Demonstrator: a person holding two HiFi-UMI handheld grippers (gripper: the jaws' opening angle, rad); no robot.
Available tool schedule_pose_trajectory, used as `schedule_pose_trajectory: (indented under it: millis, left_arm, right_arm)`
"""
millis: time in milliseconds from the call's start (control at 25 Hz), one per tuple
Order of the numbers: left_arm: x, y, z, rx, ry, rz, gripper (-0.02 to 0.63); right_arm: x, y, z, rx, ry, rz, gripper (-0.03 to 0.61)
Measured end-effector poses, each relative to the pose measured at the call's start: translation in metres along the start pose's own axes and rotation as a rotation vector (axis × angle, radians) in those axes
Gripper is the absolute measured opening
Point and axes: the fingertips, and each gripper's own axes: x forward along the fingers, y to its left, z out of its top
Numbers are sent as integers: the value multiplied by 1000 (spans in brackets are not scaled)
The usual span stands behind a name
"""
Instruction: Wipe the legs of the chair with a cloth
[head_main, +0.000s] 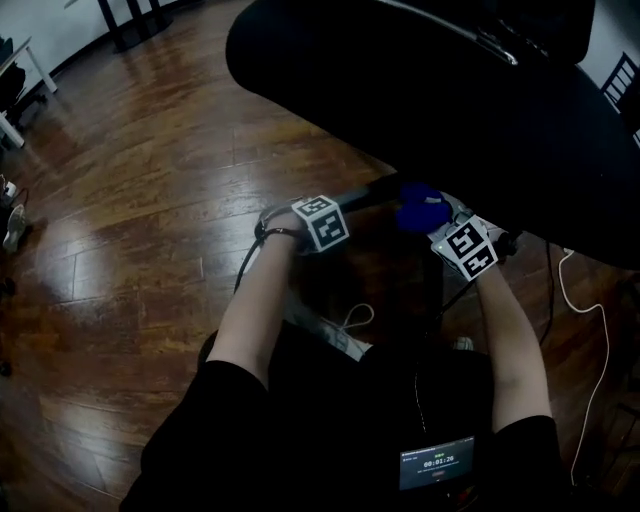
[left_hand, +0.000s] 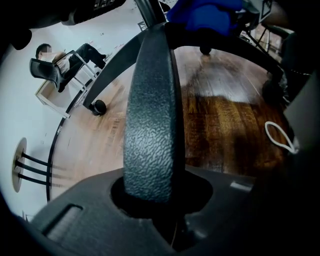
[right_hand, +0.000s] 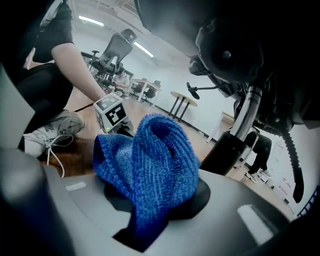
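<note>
The black office chair's seat fills the top of the head view. Below it a dark textured chair leg runs from the hub out between the jaws of my left gripper, which is shut on it. The leg's far neighbour ends in a caster. My right gripper is shut on a bunched blue cloth, held near the chair's centre column. In the head view the blue cloth sits just right of the left gripper, ahead of the right gripper.
A white cable loops on the wooden floor to the right. My shoe rests near the chair base. Other chairs and tables stand along the far wall, with a person seated beyond the column.
</note>
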Motion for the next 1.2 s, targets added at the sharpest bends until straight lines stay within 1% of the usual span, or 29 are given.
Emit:
schedule_pose_trajectory:
  millis: [80, 160, 200, 280, 400, 440, 480, 600, 720, 880, 960, 1080, 1200]
  left_arm:
    - [0, 0, 0, 2, 0, -2, 71]
    - [1, 1, -1, 1, 2, 0, 71]
    - [1, 1, -1, 0, 3, 1, 71]
    - [2, 1, -2, 0, 6, 4, 71]
    - [1, 2, -4, 3, 10, 6, 71]
    - [1, 2, -4, 3, 8, 5, 71]
    - [1, 2, -4, 2, 7, 4, 71]
    - [2, 2, -4, -4, 8, 5, 71]
    - [3, 2, -5, -15, 9, 8, 71]
    - [2, 2, -5, -23, 18, 21, 72]
    - [0, 3, -5, -26, 22, 20, 72]
    - [0, 2, -3, -19, 23, 15, 72]
    - [0, 1, -2, -11, 18, 14, 71]
  right_arm:
    - [-7, 6, -1, 34, -9, 6, 100]
    - [-19, 25, -6, 59, -2, 69, 100]
    - [-27, 40, -10, 48, 9, 114, 100]
    - [-48, 80, -19, -22, 45, 221, 100]
    - [-87, 152, -35, -170, 102, 399, 101]
    - [-99, 169, -39, -190, 106, 435, 103]
    - [-108, 181, -42, -189, 105, 456, 103]
    - [-113, 190, -47, -181, 110, 499, 103]
    - [-111, 187, -45, -192, 115, 517, 103]
    - [-111, 184, -42, -193, 96, 509, 101]
    - [-106, 172, -40, -184, 69, 474, 101]
    - [-90, 146, -35, -135, 21, 405, 100]
    - [-69, 113, -28, -119, 9, 337, 100]
